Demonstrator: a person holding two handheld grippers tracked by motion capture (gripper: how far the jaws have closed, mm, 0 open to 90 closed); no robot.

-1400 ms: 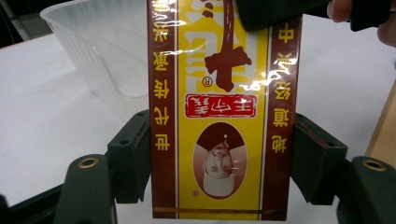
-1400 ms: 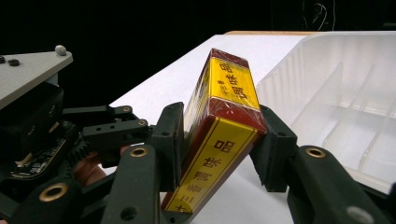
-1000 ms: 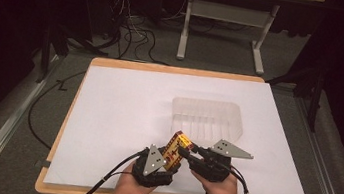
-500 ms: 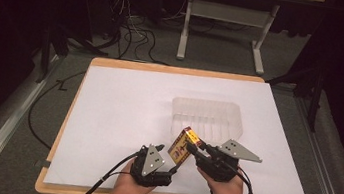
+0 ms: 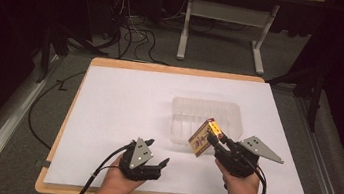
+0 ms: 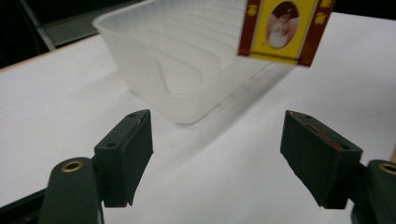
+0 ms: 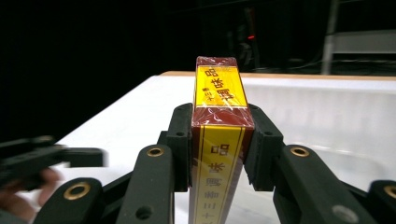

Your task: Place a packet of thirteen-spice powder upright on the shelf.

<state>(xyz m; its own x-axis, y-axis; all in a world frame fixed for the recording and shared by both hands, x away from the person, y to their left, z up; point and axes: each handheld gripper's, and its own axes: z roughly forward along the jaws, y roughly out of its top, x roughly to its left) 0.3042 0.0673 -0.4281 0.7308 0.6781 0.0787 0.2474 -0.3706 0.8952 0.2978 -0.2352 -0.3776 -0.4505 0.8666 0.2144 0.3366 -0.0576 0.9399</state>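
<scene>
Right gripper (image 5: 211,138) clamped a yellow-and-maroon box (image 5: 203,138) (wrapped in film) above the near edge of a clear plastic tray (image 5: 186,110); left gripper (image 5: 158,152), jaws just parted then narrowing, held nothing.

Dark room, grey floor (image 5: 225,58), tangled cables (image 5: 133,31)

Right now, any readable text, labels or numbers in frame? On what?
"十三香调味品": yellow panel of the box clamped in the right gripper, the lower run upside down to the camera; best reading, the film glares.
Small red characters beside the upper "调味品": too small to read.
Same box in the left gripper view: an oval picture, no text legible.
Same box in the high view: dark marks, blurred.
Clear tray: no text.
</scene>
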